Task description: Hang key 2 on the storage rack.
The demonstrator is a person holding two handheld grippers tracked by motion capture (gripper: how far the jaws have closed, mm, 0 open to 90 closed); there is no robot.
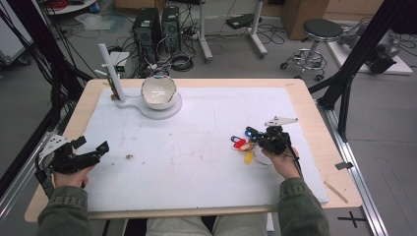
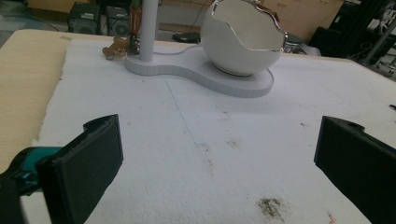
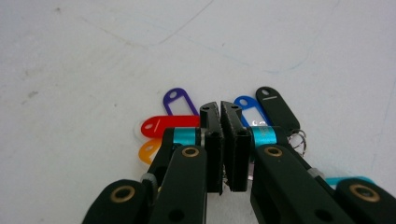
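- right gripper [image 1: 259, 138] at about 4 o'clock on the table [image 1: 196, 83], sitting on the bunch of key tags [image 1: 244, 146]; jaws clenched, pads nearly together in the right gripper view [image 3: 223, 140]
- something thin and metallic glints low in the gap between the pads; looks like the ring of the bunch, can't be sure; tags fan out beyond the tips: purple [image 3: 180, 101], red [image 3: 169, 125], orange [image 3: 150, 150], blue [image 3: 246, 106], black [image 3: 278, 111]
- left gripper [image 1: 98, 151] at about 8 o'clock, resting near the table edge; jaws released, wide apart, nothing between them [image 2: 219, 163]; bare white mat [image 2: 187, 140] ahead
- white egg-shaped bowl [image 1: 158, 92] on its stand with post [image 1: 109, 73] at about 11 o'clock, well apart from the tags
- step in hand, my read: pinch on the key bunch just made, lift not yet begun; tags lie flat on the mat
- next move calls for a straight lift with the pinch kept tight, since thin ring could slip; then carry toward the stand, if the post or bowl is the goal; can't tell which
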